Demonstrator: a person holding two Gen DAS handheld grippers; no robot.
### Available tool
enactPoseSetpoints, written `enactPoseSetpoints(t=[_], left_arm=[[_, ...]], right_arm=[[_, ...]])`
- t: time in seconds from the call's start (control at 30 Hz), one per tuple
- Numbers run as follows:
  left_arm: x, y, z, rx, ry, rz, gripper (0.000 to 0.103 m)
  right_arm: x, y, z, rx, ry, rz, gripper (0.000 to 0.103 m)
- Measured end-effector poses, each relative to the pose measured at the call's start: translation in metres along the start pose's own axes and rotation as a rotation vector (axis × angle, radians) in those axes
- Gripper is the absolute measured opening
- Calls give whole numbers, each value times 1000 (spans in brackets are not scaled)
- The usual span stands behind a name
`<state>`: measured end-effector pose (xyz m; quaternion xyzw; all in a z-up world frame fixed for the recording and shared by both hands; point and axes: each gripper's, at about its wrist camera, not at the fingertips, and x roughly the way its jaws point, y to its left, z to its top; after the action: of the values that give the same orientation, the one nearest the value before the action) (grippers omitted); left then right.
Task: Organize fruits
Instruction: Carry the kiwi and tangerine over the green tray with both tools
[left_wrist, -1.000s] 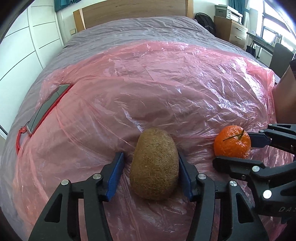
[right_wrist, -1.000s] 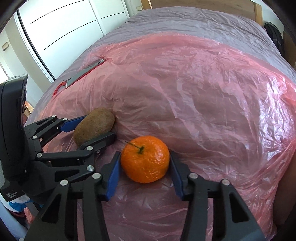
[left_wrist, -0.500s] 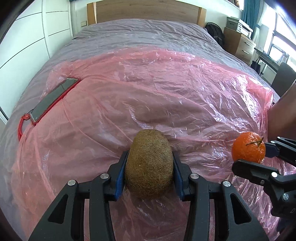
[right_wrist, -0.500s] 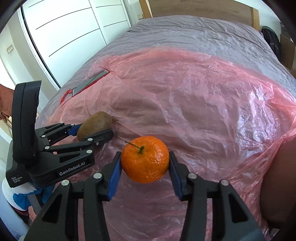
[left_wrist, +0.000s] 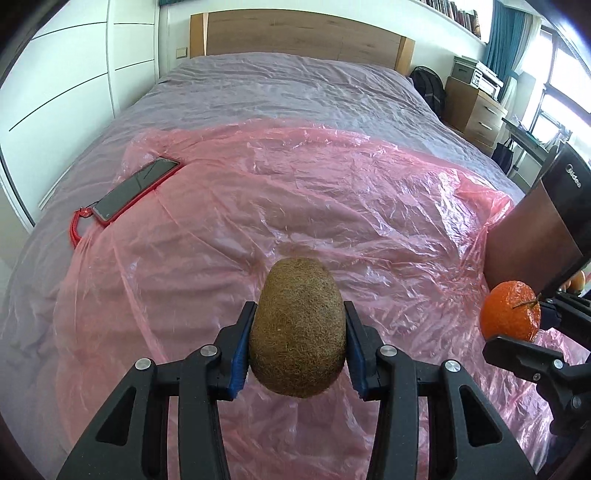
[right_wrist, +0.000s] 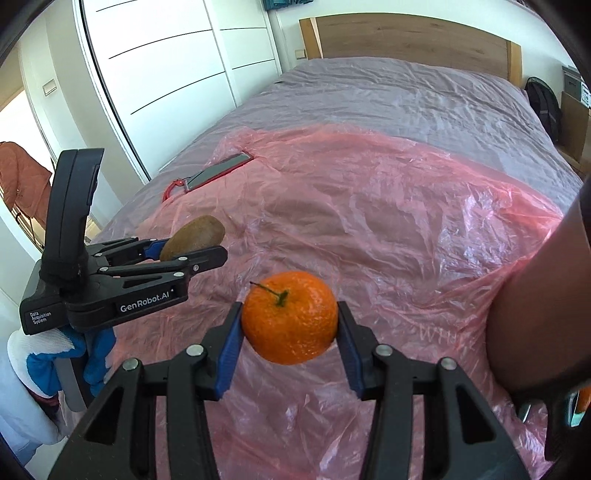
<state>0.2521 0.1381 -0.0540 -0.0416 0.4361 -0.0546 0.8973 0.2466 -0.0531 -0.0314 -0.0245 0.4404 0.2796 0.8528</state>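
Observation:
My left gripper is shut on a brown fuzzy kiwi and holds it in the air above the pink plastic sheet on the bed. My right gripper is shut on an orange mandarin with a green stem, also lifted off the sheet. In the left wrist view the mandarin sits at the right edge in the right gripper. In the right wrist view the kiwi shows at the left in the left gripper.
A phone in a red case with a red cord lies at the sheet's left edge. A dark brown appliance stands at the right, beside the bed. A wooden headboard is at the far end. White wardrobe doors stand left.
Both grippers closed on their fruits, then lifted them off the sheet. The view now sits higher and shows more of the bed.

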Motion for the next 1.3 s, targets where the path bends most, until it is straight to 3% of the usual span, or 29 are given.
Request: enactPoseSetpoints(t=[0.3, 0.63, 0.9, 1.3], left_arm=[[-59, -28, -31, 17, -41, -33, 39], [-104, -90, -67, 36, -50, -118, 39], [-117, -175, -85, 80, 3, -249, 39], [-98, -349, -78, 306, 87, -391, 39]], right_arm=[[-57, -9, -42, 35, -4, -11, 77], [-113, -38, -94, 71, -23, -60, 77], [-162, -94, -127, 140, -68, -131, 77], [-232, -228, -178, 304, -142, -301, 77]])
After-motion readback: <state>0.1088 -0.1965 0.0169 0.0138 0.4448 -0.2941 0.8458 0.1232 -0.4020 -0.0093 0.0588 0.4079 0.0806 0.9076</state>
